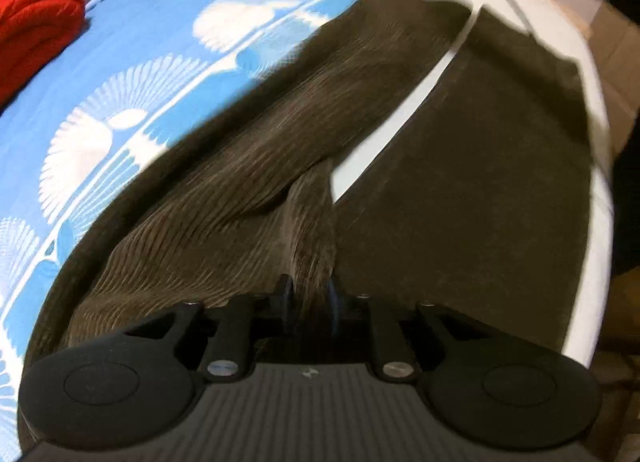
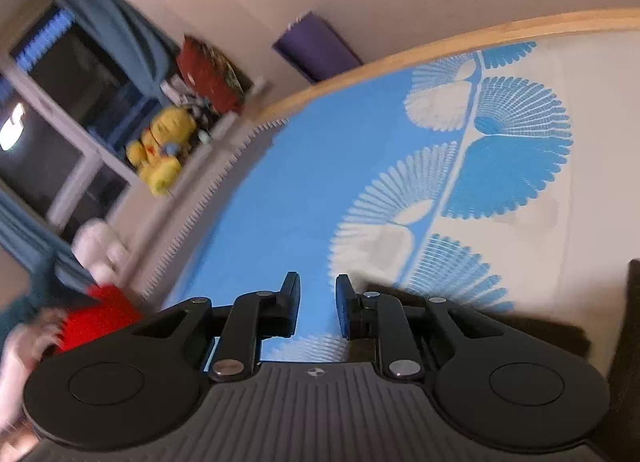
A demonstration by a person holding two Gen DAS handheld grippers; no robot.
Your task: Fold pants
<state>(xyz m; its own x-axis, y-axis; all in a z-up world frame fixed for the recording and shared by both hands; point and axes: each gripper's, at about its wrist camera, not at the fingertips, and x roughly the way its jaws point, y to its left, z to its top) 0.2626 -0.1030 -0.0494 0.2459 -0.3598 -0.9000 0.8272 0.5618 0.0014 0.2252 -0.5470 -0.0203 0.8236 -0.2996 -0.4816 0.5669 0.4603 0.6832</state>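
Dark brown corduroy pants lie spread on a blue and white patterned bed sheet, the two legs stretching away with a white gap between them. My left gripper is shut on a bunched fold of the pants near the crotch and holds it raised. My right gripper is open and empty, above the bed sheet. A dark edge of the pants shows at its lower right.
A red knitted garment lies at the bed's far left; it also shows in the right wrist view. A wooden bed frame, a yellow plush toy on a sill and a window stand beyond the bed.
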